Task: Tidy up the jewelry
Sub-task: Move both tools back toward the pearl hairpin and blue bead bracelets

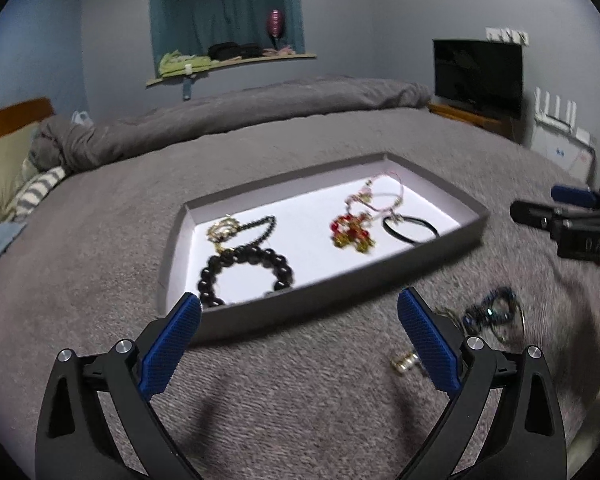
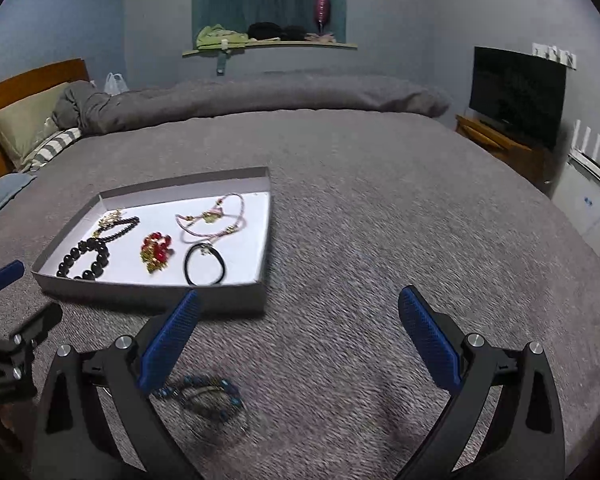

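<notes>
A shallow grey tray (image 1: 432, 249) (image 2: 236, 298) lies on the bed. In it are a black bead bracelet (image 1: 244, 276) (image 2: 85, 261), a thin black bead necklace with a gold charm (image 1: 236, 229) (image 2: 116, 224), a red and gold piece (image 1: 350, 232) (image 2: 156, 252), a pink cord bracelet (image 1: 384, 192) (image 2: 214, 216) and a black cord loop (image 1: 410, 230) (image 2: 204, 264). A blue bead bracelet (image 1: 490, 312) (image 2: 206, 394) and a small gold piece (image 1: 405, 364) lie on the blanket outside the tray. My left gripper (image 1: 304, 340) is open and empty before the tray's near wall. My right gripper (image 2: 300, 340) is open and empty.
The grey blanket (image 2: 380, 220) covers the whole bed, with a rolled duvet and pillows (image 2: 24, 128) at the back. A TV (image 2: 516, 96) on a wooden stand and a white radiator stand at the right. My right gripper (image 1: 568, 220) shows at the left view's right edge.
</notes>
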### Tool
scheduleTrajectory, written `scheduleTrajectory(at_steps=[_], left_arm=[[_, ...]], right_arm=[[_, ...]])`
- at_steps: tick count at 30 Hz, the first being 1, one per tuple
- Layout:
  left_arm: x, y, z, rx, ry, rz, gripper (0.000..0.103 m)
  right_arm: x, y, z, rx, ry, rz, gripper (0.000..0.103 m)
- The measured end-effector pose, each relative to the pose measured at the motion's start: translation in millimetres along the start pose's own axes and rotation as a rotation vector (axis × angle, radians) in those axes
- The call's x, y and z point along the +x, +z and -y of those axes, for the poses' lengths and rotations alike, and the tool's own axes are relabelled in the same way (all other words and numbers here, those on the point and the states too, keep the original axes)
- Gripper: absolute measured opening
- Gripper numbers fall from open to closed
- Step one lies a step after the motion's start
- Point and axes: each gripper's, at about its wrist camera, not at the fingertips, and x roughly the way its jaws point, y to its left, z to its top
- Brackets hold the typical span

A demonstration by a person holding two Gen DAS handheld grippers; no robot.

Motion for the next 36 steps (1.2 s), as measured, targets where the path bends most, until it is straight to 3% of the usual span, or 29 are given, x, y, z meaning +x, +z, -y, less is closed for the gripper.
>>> scheduleTrajectory(at_steps=[8,14,21,24,27,33,36], left_arm=[[5.8,-12.7,29.0,0.085,-0.094,-0.04,0.1],[0.9,-19.9,49.8,0.173,-0.16,-0.028,0.1],[-1.7,-24.8,66.5,0.249,-0.181,-0.008,0.093],[-2.7,-25.5,71.0,0.271,-0.198,-0.001,0.083],[3.0,-27.6,78.0,0.301,-0.203,-0.028,0.068],[8.4,-28.9,85.0,0.327,-0.202,-0.047,0.065],[11.4,-29.6,87.6,0.341,-0.197,-0.063,0.057]], right_arm=[[-6.9,-15.5,5.1,-0.065,-0.056,0.023,0.098],[-6.4,-30.2,18.3,-0.039,0.09,-0.024,0.098],[-4.2,-49.2,22.5,-0.049,0.133,-0.069,0.097],[-3.2,-53.2,18.6,-0.063,0.151,-0.087,0.088],[-1.5,-54.5,16.3,-0.067,0.171,-0.102,0.07],[0.1,-52.4,3.2,-0.093,0.227,-0.11,0.046],[0.1,-52.5,-3.0,-0.113,0.239,-0.11,0.037]])
